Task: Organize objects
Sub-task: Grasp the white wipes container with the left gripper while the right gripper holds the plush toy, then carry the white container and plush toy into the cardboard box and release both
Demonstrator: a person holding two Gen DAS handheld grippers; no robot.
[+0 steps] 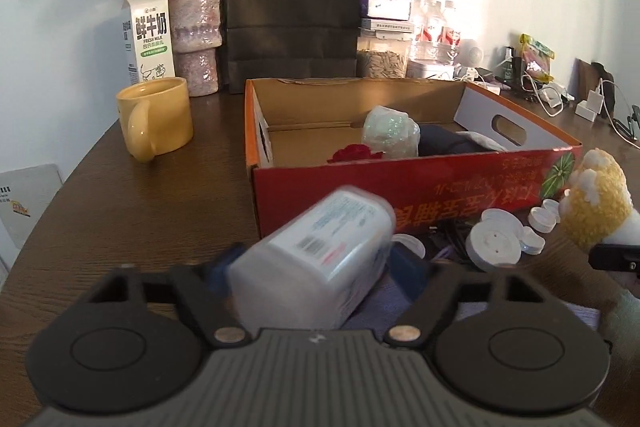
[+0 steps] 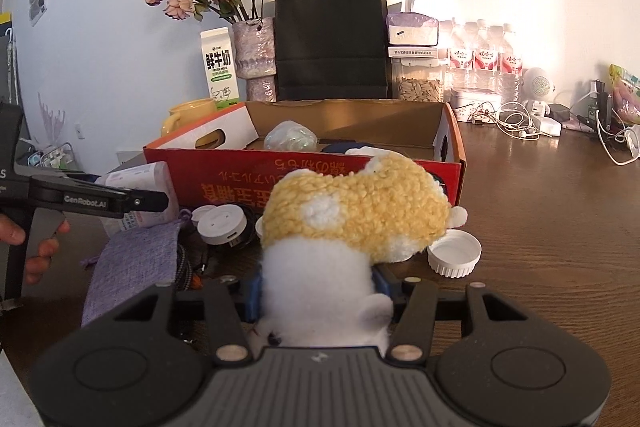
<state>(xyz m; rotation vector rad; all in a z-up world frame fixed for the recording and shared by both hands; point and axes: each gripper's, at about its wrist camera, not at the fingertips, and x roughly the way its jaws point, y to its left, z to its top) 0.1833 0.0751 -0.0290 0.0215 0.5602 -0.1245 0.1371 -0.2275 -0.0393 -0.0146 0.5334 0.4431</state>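
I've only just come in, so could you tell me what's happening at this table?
A person is tidying loose items into the red cardboard box using a handheld gripper in each hand. The right gripper is shut on a yellow-and-white plush toy, held just in front of the box. The left gripper has a white plastic bottle lying between its fingers, blurred; whether it is gripped is unclear. White lids and a purple pouch lie on the table.

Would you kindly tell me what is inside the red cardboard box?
Inside the box: a shiny wrapped bundle, a red flower, dark cloth and something white. The near wall hides the floor.
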